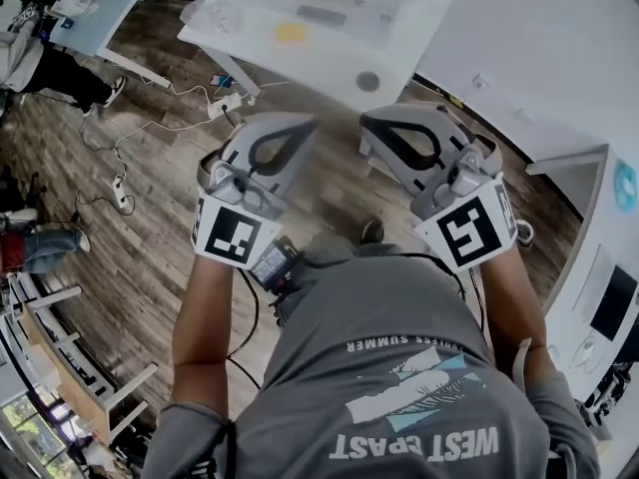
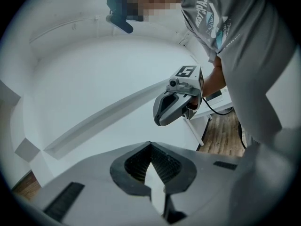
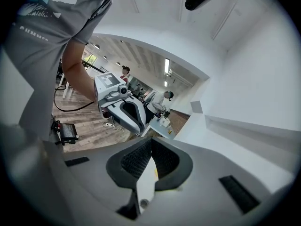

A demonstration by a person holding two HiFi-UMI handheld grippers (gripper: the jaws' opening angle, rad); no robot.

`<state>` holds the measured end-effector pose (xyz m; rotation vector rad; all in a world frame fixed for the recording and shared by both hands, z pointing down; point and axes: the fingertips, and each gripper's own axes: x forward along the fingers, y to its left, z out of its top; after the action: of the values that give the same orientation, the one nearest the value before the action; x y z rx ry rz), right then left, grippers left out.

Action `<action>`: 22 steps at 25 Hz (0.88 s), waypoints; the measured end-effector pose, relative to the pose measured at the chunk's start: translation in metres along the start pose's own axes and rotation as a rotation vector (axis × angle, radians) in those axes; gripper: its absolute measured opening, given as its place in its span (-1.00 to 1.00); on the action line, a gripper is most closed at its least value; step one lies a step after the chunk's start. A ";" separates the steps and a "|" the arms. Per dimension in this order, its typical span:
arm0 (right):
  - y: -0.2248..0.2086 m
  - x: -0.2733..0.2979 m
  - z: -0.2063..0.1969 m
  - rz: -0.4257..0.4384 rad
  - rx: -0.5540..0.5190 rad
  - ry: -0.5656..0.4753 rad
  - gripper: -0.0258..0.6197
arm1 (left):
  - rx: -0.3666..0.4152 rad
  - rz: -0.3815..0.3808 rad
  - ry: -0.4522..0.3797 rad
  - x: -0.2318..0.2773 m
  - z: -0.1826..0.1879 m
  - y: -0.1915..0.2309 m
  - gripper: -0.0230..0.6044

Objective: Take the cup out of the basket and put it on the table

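Left gripper (image 1: 300,126) and right gripper (image 1: 374,120): jaws together, nothing held. They sit side by side, apart, above wooden floor (image 1: 160,198), with a white table (image 1: 300,13) just beyond their tips.

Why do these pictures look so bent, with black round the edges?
Head view: a wide lens bows the edges of the white table. Left gripper view: black round border, mosaic laid over a face. Right gripper view: same border, ceiling lamps blown out bright.
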<state>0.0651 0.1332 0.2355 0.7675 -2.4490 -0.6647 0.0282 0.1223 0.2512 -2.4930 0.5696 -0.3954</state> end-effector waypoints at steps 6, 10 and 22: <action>-0.020 0.017 -0.010 0.003 0.020 -0.010 -0.89 | -0.008 0.012 -0.010 0.013 -0.011 0.025 -0.90; -0.036 0.038 -0.016 -0.009 0.022 0.008 -0.89 | -0.004 -0.006 -0.015 0.023 -0.027 0.045 -0.90; -0.090 0.104 -0.019 -0.091 0.040 0.054 -0.89 | 0.017 -0.060 -0.094 0.042 -0.068 0.122 -0.90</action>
<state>0.0348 -0.0027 0.2291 0.9060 -2.3966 -0.6213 0.0003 -0.0203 0.2429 -2.5025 0.4529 -0.3023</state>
